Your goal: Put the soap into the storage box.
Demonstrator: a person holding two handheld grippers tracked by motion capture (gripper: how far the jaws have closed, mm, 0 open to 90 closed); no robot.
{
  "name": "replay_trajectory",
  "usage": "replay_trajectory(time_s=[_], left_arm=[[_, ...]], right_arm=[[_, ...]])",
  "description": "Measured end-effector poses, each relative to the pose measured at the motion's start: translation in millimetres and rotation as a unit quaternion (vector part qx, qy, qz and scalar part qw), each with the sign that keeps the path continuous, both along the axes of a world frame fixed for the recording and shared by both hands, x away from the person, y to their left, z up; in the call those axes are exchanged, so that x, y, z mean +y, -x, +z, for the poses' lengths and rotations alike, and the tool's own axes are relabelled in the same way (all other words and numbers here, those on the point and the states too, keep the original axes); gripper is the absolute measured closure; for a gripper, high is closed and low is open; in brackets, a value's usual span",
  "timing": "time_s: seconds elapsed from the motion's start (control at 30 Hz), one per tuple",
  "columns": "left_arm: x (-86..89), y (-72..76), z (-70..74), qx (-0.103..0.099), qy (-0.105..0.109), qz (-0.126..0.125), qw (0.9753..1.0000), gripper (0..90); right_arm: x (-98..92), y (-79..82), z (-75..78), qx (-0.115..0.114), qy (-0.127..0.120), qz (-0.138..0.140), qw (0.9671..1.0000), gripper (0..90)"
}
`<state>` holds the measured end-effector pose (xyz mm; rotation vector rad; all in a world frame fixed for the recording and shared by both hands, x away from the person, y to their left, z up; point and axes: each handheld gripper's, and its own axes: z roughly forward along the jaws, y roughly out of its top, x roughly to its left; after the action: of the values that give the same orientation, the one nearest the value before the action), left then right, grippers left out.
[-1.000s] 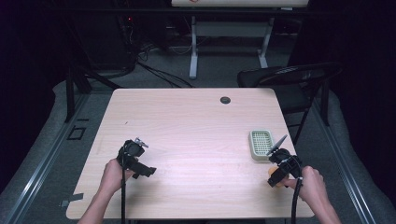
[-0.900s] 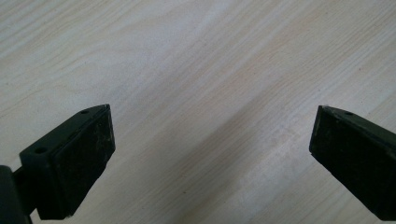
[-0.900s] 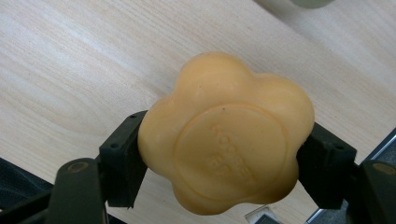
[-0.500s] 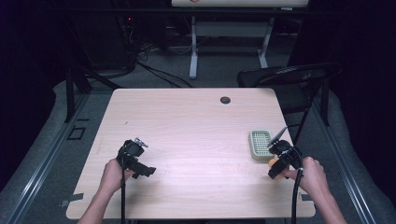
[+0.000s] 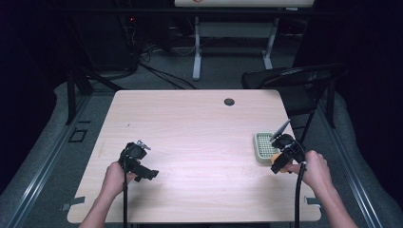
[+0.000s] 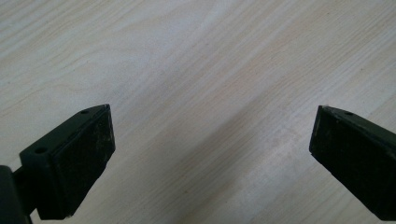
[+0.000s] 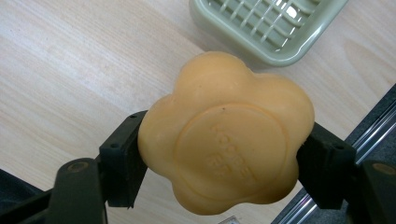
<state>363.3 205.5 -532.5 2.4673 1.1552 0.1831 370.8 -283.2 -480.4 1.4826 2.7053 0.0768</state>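
You've got the soap (image 7: 224,135) clamped between the right gripper (image 5: 283,160) fingers, held just above the bench (image 5: 199,123) at its right edge, right beside the green dish (image 5: 263,147). Judging from that, you're mid-carry w/ the soap, prob. headed for the dish. Next move calls for a short shift over the slatted tray, then lower and release; soap's lobed shape could slip, so keep it level. Left gripper (image 5: 135,161) sits idle over bare wood at the left, fingers wide, nothing between them. Vs. a second ago: right hand (image 5: 313,168) has moved a bit up and toward the dish; left hasn't budged.
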Motion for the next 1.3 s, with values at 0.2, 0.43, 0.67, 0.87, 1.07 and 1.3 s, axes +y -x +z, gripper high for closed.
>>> replay_trajectory(time_s=[0.2,0.43,0.67,0.87,1.07,1.3], left_arm=[[0.3,0.1,0.0,-0.001,0.000,0.000,1.0000,0.2],[0.3,0.0,0.0,-0.002,0.001,0.000,1.0000,0.2],[0.3,0.1,-0.1,-0.002,0.001,0.001,1.0000,0.2],[0.4,-0.3,-0.4,0.000,0.001,0.000,1.0000,0.3],[0.2,-0.3,-0.6,0.001,0.000,0.000,1.0000,0.2],[0.1,-0.2,-0.5,0.001,0.000,0.000,1.0000,0.2]], right_arm=[[1.9,-8.7,3.8,-0.003,0.000,0.000,1.0000,27.1],[3.7,-16.0,8.2,-0.007,0.000,-0.002,1.0000,27.1],[5.0,-22.1,8.0,-0.015,-0.006,-0.008,0.9998,27.1],[5.7,-29.1,7.4,-0.018,-0.011,-0.012,0.9997,27.1],[6.2,-35.2,9.0,-0.020,-0.005,-0.012,0.9997,27.1],[6.7,-42.6,8.7,-0.016,-0.003,-0.011,0.9998,27.1]])
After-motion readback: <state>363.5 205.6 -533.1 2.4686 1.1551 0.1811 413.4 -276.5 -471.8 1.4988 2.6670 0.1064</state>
